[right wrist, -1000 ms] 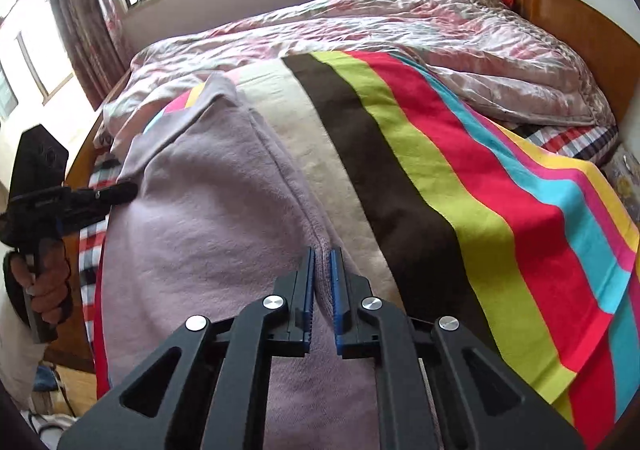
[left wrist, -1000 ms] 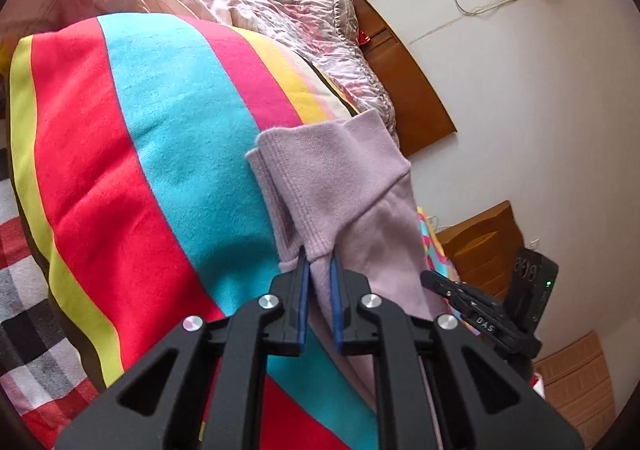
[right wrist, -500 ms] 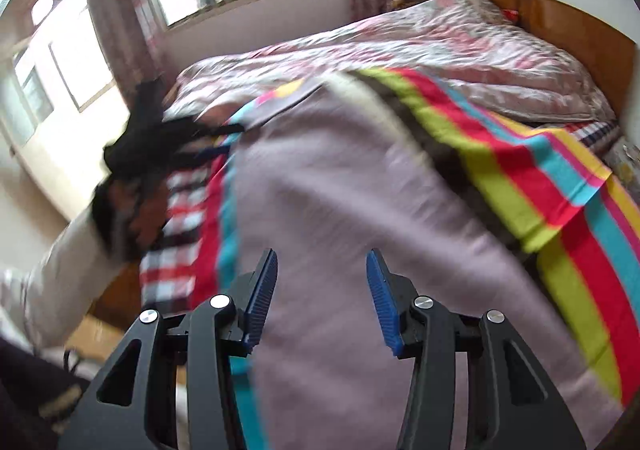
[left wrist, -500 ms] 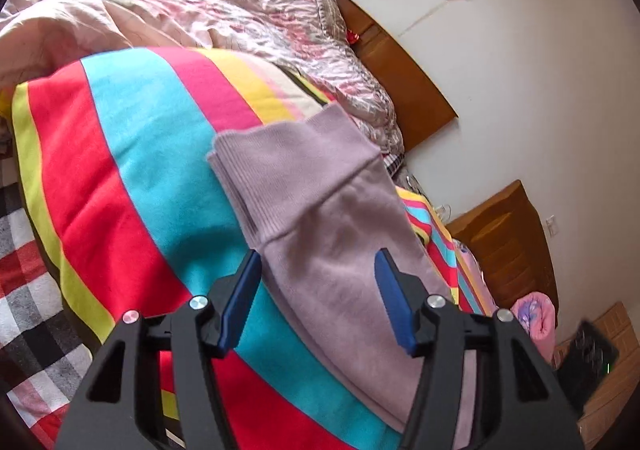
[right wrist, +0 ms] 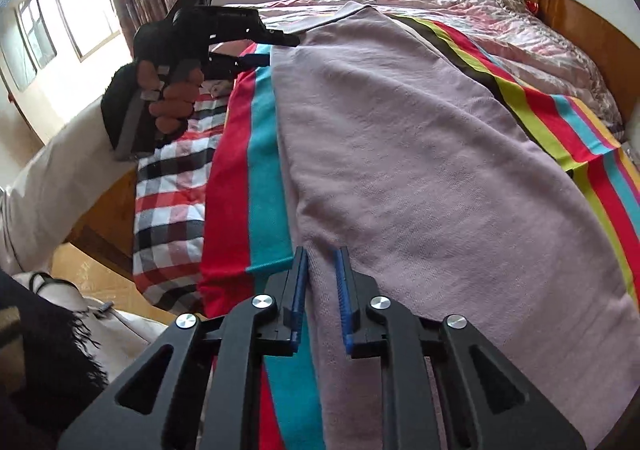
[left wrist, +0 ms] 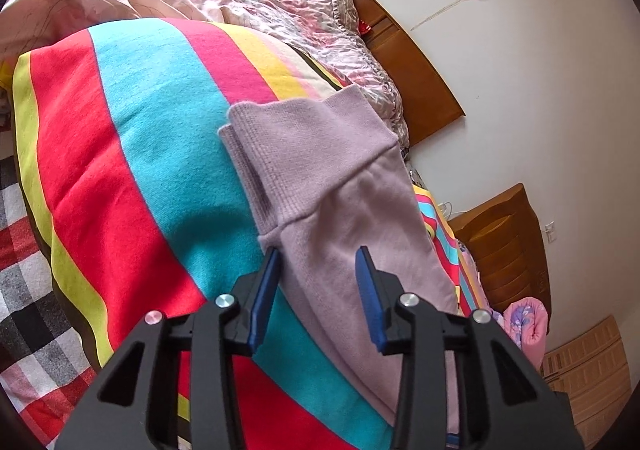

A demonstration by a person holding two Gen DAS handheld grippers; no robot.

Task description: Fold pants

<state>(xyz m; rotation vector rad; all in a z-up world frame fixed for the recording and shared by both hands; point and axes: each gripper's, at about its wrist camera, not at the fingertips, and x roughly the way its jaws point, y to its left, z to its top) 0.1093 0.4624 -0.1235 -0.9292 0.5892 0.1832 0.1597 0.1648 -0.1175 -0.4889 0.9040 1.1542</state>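
Both grippers stand open with nothing clamped. The left gripper has its blue pads spread wide over the leg end of the lilac pants, just short of the ribbed cuffs, which lie stacked one on the other. The right gripper is parted more narrowly, its pads straddling the near edge of the pants at what looks like the waist end, cloth between them but not pinched.

The pants lie lengthwise on the striped blanket on the bed, apparently already halved leg on leg (the doubled cuffs suggest as much). So the step in hand is probably regrasping for the crosswise fold.

To do it well, each gripper should bite through every layer at its edge, not only the top one, or the lower leg will stay behind and skew. The blanket beneath is soft and loose, so pads must close above it, not into it. Lifting both corners evenly and keeping the edge taut should carry cuffs to waist without wrinkles.
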